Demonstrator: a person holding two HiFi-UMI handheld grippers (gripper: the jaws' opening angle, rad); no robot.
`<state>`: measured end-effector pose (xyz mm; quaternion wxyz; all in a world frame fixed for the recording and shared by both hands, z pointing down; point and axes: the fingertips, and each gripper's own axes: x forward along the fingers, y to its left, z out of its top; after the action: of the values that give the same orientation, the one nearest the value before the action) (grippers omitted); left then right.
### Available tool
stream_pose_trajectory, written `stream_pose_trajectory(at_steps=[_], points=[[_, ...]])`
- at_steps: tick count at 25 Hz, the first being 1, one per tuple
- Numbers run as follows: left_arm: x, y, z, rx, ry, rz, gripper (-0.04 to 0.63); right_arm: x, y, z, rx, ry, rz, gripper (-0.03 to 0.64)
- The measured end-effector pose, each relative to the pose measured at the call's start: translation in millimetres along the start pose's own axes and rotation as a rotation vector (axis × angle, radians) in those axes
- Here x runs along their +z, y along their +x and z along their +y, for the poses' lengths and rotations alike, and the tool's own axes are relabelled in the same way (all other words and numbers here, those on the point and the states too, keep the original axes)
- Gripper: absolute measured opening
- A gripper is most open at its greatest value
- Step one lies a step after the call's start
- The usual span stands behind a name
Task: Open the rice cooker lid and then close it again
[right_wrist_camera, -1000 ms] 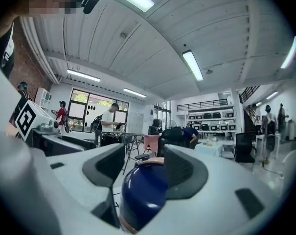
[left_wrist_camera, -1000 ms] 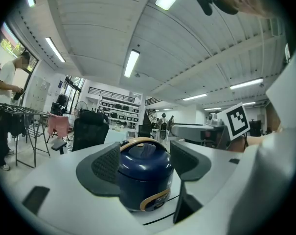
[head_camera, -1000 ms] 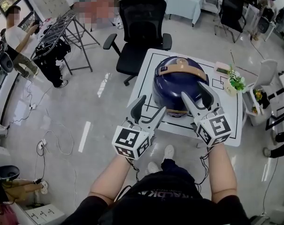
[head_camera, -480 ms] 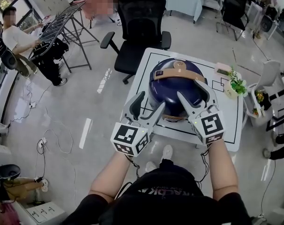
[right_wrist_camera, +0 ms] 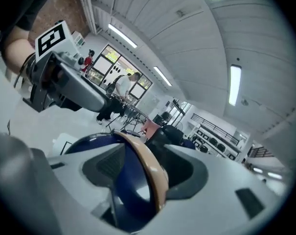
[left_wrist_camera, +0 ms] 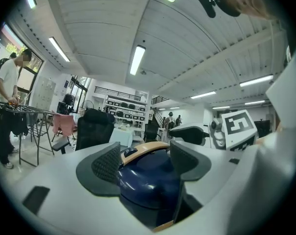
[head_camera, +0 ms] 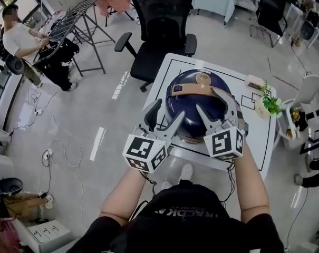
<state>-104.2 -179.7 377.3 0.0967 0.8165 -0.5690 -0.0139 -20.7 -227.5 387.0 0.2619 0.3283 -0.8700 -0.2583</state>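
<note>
The left gripper [head_camera: 166, 118] sits low at the front-left flank of the rice cooker [head_camera: 188, 103], jaws wide and empty, forearm reaching forward. The cooker stands mid-table [head_camera: 255, 137], nearer the front edge, with its lid down. Its tan handle [head_camera: 190, 87] runs left to right across the lid. The right gripper [head_camera: 214, 105] is the nearer one: its jaws, spread wide, stand either side of the handle's right end. Whether they touch it cannot be told.

Your head view steeply downward, both gripper views low, close, angled upward, all sharing the dark-blue domed rice cooker [head_camera: 191, 108].
</note>
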Motion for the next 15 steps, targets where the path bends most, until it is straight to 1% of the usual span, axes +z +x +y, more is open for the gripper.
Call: stream_pose_trajectory(at_steps=[7,10,15], points=[[5,17,11,0.046,-0.006,-0.012,0.305,-12,24,6,0.040,-0.279,0.065,0.235],[8,22,13,0.065,0.000,-0.017,0.305,-16,33,6,0.063,-0.329,0.073,0.235],[11,27,15,0.099,0.007,-0.020,0.304,-16,45,9,0.093,-0.367,0.066,0.235]])
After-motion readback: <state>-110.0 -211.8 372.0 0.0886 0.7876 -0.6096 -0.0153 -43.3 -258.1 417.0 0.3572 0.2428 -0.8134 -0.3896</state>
